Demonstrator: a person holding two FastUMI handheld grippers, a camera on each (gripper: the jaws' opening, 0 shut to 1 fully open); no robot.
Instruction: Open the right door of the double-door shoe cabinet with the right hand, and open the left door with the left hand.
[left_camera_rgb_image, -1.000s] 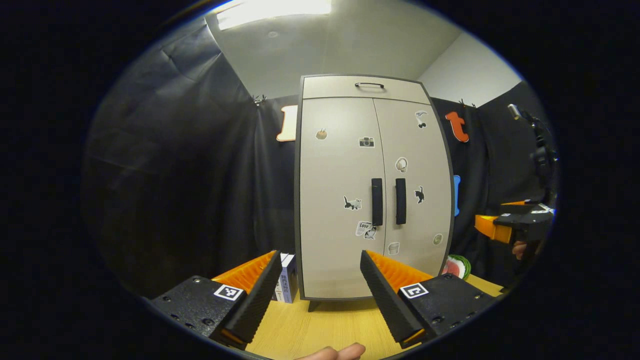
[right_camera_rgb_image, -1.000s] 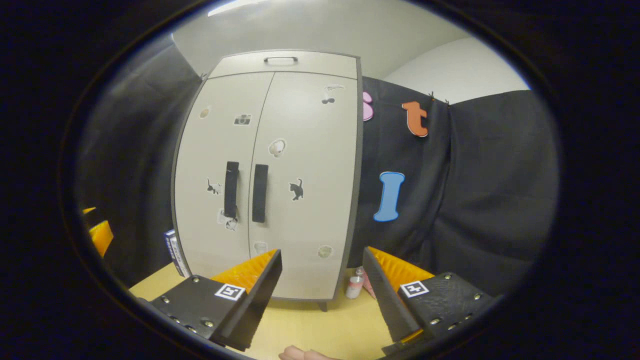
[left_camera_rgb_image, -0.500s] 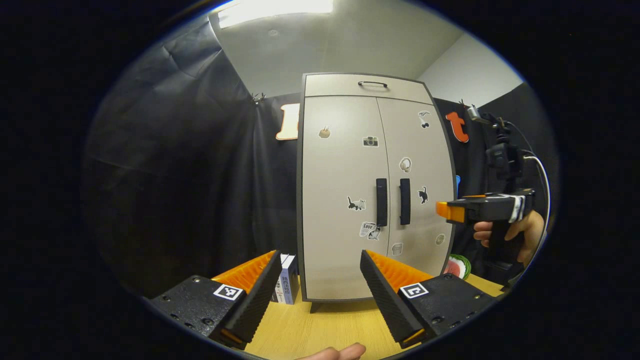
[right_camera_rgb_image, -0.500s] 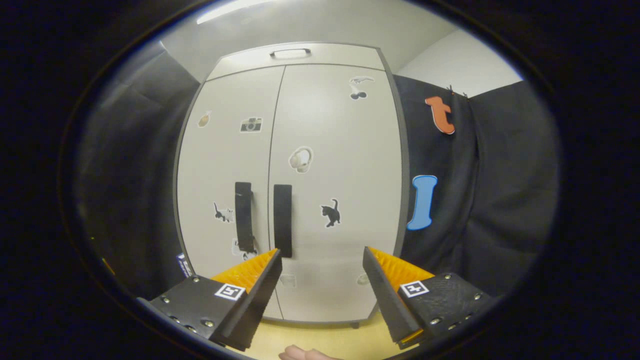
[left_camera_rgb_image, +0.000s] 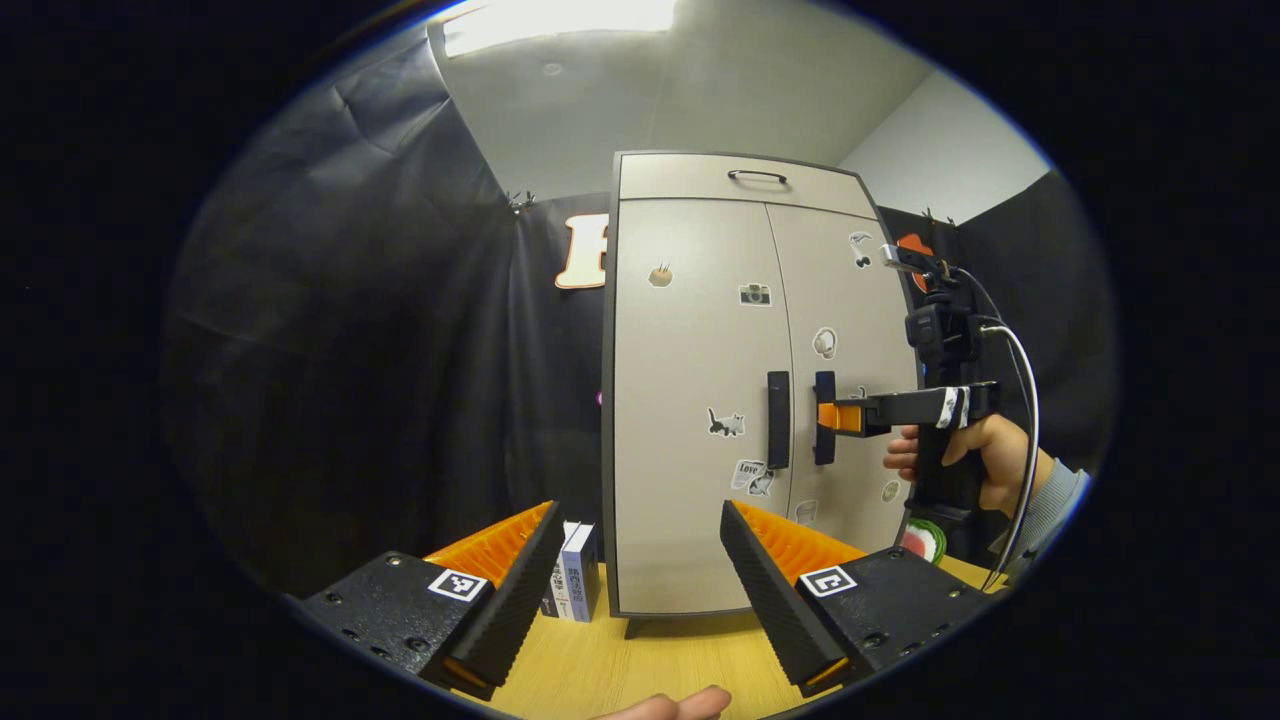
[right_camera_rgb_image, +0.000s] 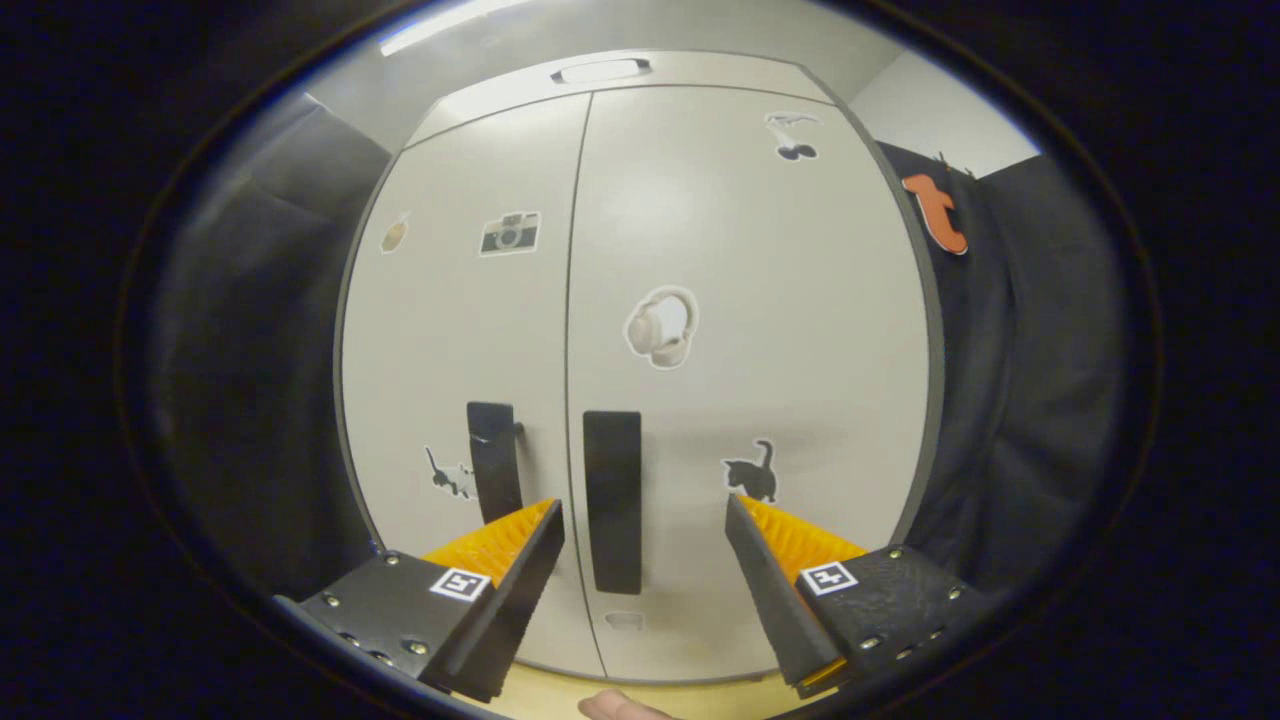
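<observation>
The beige double-door shoe cabinet (left_camera_rgb_image: 690, 400) stands on the wooden table, both doors closed. Its two black vertical handles sit side by side: the left door's handle (left_camera_rgb_image: 778, 420) and the right door's handle (left_camera_rgb_image: 824, 418). My left gripper (left_camera_rgb_image: 640, 512) is open and empty, well back from the cabinet's lower front. In the left gripper view, my right gripper (left_camera_rgb_image: 832, 416), held in a hand (left_camera_rgb_image: 965, 450), reaches level to the right handle. In the right gripper view, the right gripper (right_camera_rgb_image: 642, 505) is open, with the right door's handle (right_camera_rgb_image: 612, 500) between its fingers and the left door's handle (right_camera_rgb_image: 493, 460) just beyond its left finger.
A few small boxes (left_camera_rgb_image: 572, 585) stand on the table (left_camera_rgb_image: 650, 660) against the cabinet's left side. A red and green object (left_camera_rgb_image: 925, 540) lies at its right foot. A top drawer with a bar handle (left_camera_rgb_image: 757, 176) caps the cabinet. A cable (left_camera_rgb_image: 1020, 440) hangs from the right gripper.
The right gripper has moved forward and up to the right door's handle, which now lies between its open fingers. The left gripper has shifted only slightly. Both doors stay closed.
</observation>
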